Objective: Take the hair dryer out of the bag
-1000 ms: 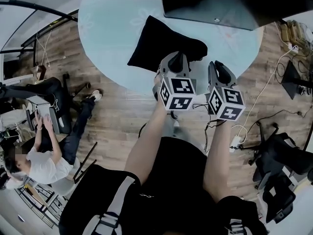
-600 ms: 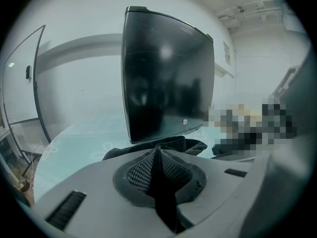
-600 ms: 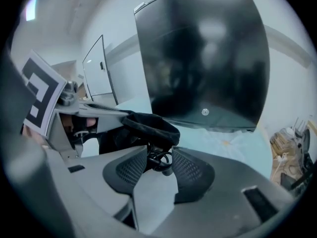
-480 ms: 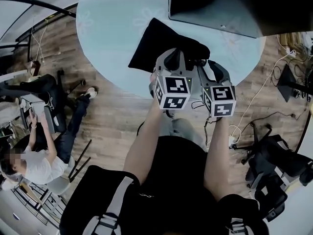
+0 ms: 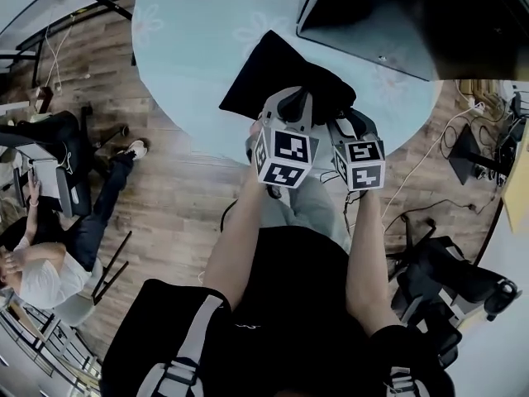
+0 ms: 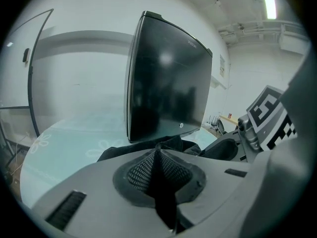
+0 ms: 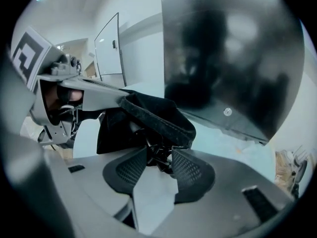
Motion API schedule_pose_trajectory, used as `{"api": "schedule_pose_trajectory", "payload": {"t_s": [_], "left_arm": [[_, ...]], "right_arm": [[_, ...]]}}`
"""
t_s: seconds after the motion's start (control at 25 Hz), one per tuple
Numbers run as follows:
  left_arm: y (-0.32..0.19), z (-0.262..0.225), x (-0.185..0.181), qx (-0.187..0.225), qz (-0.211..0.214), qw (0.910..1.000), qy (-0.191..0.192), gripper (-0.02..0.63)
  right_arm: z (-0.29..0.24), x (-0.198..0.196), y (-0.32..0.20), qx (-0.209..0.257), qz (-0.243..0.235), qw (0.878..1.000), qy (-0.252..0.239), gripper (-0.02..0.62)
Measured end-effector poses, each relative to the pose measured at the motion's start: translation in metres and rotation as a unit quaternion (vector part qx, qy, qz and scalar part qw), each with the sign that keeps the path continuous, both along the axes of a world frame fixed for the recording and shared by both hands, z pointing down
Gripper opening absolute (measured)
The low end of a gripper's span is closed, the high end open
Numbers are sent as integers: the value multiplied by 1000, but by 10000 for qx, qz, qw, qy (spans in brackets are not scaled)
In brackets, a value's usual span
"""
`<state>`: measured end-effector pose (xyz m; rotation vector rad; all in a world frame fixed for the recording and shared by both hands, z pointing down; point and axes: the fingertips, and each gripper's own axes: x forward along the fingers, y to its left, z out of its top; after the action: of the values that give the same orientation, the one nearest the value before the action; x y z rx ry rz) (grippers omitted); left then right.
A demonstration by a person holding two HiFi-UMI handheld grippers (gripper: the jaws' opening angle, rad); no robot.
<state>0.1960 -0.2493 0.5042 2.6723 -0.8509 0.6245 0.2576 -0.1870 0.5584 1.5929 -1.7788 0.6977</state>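
1 black bag (image 5: 260,73): rim in L gripper (image 6: 158,151), R gripper (image 7: 159,155) jaws apart.

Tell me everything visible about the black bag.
The black bag is soft, matte fabric with a stitched rim. It lies slumped near the edge of the pale round table, in front of a dark monitor. The left gripper pinches its cloth and holds the mouth raised. The right gripper, jaws apart, sits at that opening.

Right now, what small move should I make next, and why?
Probably ease the right gripper slightly deeper into the bag and close it. The left gripper pinches the bag's edge, and the right jaws stand open at its mouth around something dark.
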Motion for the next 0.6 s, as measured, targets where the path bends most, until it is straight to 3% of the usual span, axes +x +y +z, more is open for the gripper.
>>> {"api": "schedule_pose_trajectory", "payload": {"t_s": [0.2, 0.4, 0.6], "left_arm": [[3, 3, -4, -24, -8, 10000, 64, 38], [0, 5, -9, -15, -39, 10000, 47, 38], [-6, 8, -7, -28, -119, 9999, 16, 38]], "right_arm": [[4, -2, -4, -206, -732, 9957, 526, 179], [8, -16, -5, -445, -1635, 9819, 844, 205], [28, -16, -14, -807, -2203, 9642, 1234, 202]]}}
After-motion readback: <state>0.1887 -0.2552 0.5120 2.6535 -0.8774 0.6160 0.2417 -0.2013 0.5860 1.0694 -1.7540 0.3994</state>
